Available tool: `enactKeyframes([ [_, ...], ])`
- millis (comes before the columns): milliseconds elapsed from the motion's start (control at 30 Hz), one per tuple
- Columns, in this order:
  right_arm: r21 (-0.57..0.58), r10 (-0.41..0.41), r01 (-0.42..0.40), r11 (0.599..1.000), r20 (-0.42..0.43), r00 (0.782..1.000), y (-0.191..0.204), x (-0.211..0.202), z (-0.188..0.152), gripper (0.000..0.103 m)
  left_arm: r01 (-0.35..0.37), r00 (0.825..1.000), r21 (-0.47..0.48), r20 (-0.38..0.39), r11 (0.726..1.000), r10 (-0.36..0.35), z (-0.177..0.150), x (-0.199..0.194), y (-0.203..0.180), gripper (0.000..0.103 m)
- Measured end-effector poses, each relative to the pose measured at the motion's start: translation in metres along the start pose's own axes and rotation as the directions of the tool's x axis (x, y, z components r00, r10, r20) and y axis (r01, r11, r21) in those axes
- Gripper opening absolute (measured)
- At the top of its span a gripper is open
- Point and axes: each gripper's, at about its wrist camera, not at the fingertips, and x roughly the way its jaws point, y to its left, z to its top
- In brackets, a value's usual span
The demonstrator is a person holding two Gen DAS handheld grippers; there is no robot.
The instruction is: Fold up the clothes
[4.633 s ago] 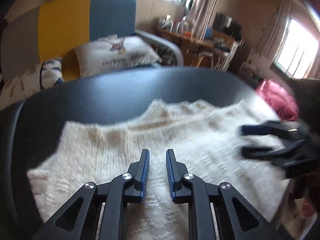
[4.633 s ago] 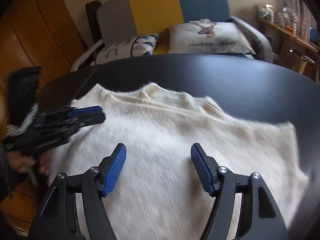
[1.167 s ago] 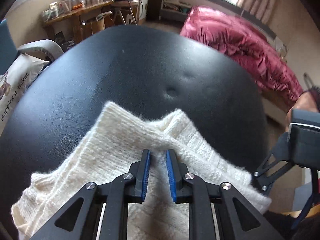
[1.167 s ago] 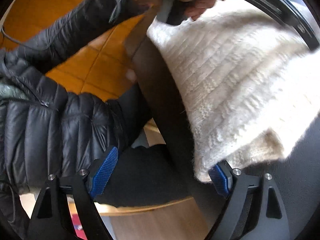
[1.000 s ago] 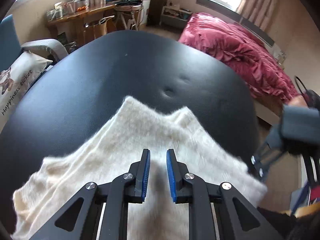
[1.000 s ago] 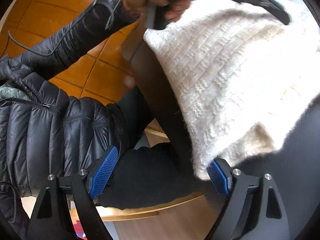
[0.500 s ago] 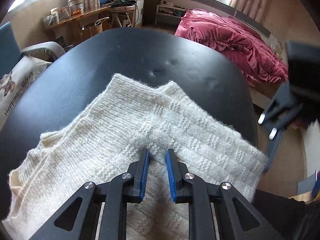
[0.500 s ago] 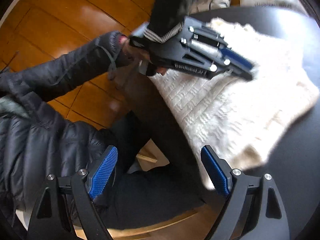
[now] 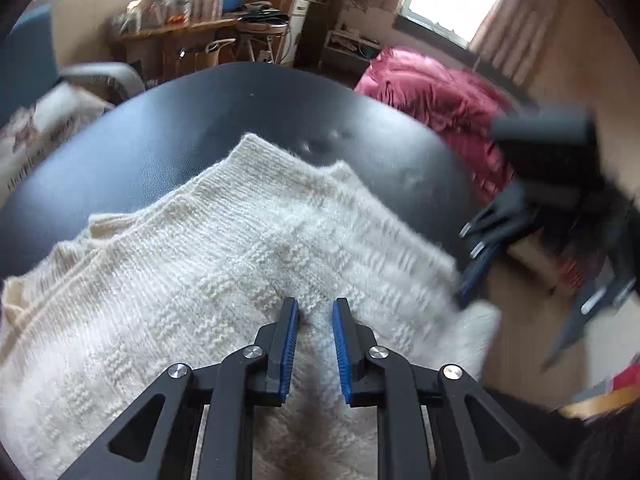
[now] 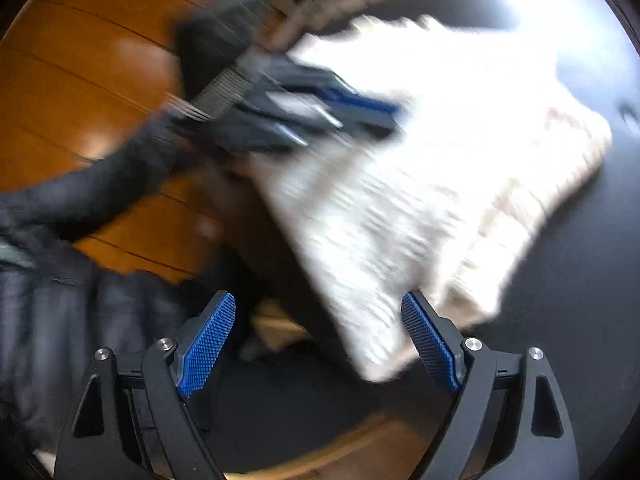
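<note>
A cream knit sweater (image 9: 240, 260) lies folded on the round black table (image 9: 200, 120), with one corner toward the far side. My left gripper (image 9: 314, 312) rests on its near part, jaws narrow, with knit fabric bunched between the blue pads. The right wrist view is blurred. There the left gripper (image 10: 340, 112) lies over the sweater (image 10: 440, 160) near the table's edge. My right gripper (image 10: 318, 298) is open wide at the table's near edge, with the sweater's lowest corner beside its right finger (image 10: 428, 336) and nothing gripped. It shows as a blur (image 9: 528, 300) in the left wrist view.
A red quilt (image 9: 440, 92) lies on a bed beyond the table. A sofa with a printed cushion (image 9: 40, 120) is at the left, and a cluttered wooden desk (image 9: 180, 28) is behind. Orange wooden floor (image 10: 80, 60) and a black padded sleeve (image 10: 60, 300) lie left of the table (image 10: 580, 320).
The sweater's folded part has settled flatter on the table, and more of it now lies beyond the left fingers. The right gripper swung, so more of the sweater and table shows.
</note>
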Motion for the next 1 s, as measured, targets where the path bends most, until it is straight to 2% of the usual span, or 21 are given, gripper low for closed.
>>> enactKeyframes([
  [67, -0.019, -0.007, 0.007, 1.0, -0.001, 1.0, -0.002, -0.009, 0.004, 0.088, -0.004, 1.0, -0.005, 0.022, 1.0, 0.004, 0.011, -0.004, 0.005, 0.017],
  [167, -0.05, -0.011, 0.014, 0.999, 0.074, 0.997, 0.002, -0.031, 0.017, 0.088, 0.0, 0.999, -0.016, 0.043, 1.0, 0.001, 0.032, 0.001, 0.005, 0.017],
  [267, -0.027, -0.022, 0.027, 0.999, 0.161, 0.987, -0.011, -0.048, 0.035, 0.088, -0.026, 0.998, -0.003, 0.051, 1.0, 0.026, 0.058, 0.012, 0.004, 0.017],
  [333, -0.012, -0.012, 0.014, 1.0, 0.184, 0.983, -0.021, -0.048, 0.046, 0.088, -0.064, 0.998, 0.0, 0.022, 0.998, 0.064, 0.069, 0.029, 0.007, 0.017],
  [400, -0.01, -0.009, 0.011, 1.0, 0.159, 0.987, -0.022, -0.032, 0.051, 0.088, -0.11, 0.993, -0.01, -0.039, 0.994, 0.109, 0.073, 0.05, 0.014, 0.017],
  [467, -0.004, -0.02, 0.021, 1.0, 0.111, 0.994, -0.023, -0.01, 0.05, 0.088, -0.155, 0.981, -0.006, -0.119, 0.988, 0.153, 0.068, 0.069, 0.023, 0.017],
  [500, 0.013, -0.063, 0.062, 0.998, 0.061, 0.996, -0.028, 0.002, 0.048, 0.088, -0.159, 0.98, 0.007, -0.117, 0.987, 0.159, 0.066, 0.073, 0.023, 0.017],
  [533, 0.015, -0.086, 0.085, 0.996, 0.033, 0.996, -0.03, 0.011, 0.045, 0.088, -0.155, 0.983, 0.015, -0.099, 0.988, 0.155, 0.066, 0.073, 0.021, 0.017],
  [633, 0.001, -0.063, 0.063, 0.998, 0.052, 0.997, -0.027, 0.007, 0.038, 0.088, -0.084, 0.995, -0.023, -0.052, 0.996, 0.083, 0.061, 0.058, 0.022, 0.017],
  [767, 0.001, -0.066, 0.066, 0.998, 0.077, 0.995, -0.017, -0.004, 0.038, 0.088, -0.068, 0.998, -0.086, 0.008, 0.994, 0.069, 0.038, 0.017, 0.04, 0.017],
  [833, -0.035, -0.069, 0.072, 0.997, 0.087, 0.994, -0.004, -0.005, 0.044, 0.088, -0.092, 0.995, -0.117, 0.021, 0.989, 0.095, 0.02, -0.004, 0.052, 0.017],
  [933, -0.084, -0.081, 0.088, 0.993, 0.081, 0.993, 0.009, 0.001, 0.059, 0.088, -0.174, 0.984, -0.149, -0.003, 0.973, 0.176, -0.014, -0.033, 0.079, 0.017],
  [1000, -0.108, -0.1, 0.107, 0.988, 0.066, 0.993, 0.01, 0.006, 0.078, 0.088, -0.204, 0.978, -0.172, -0.002, 0.964, 0.207, -0.029, -0.049, 0.094, 0.017],
])
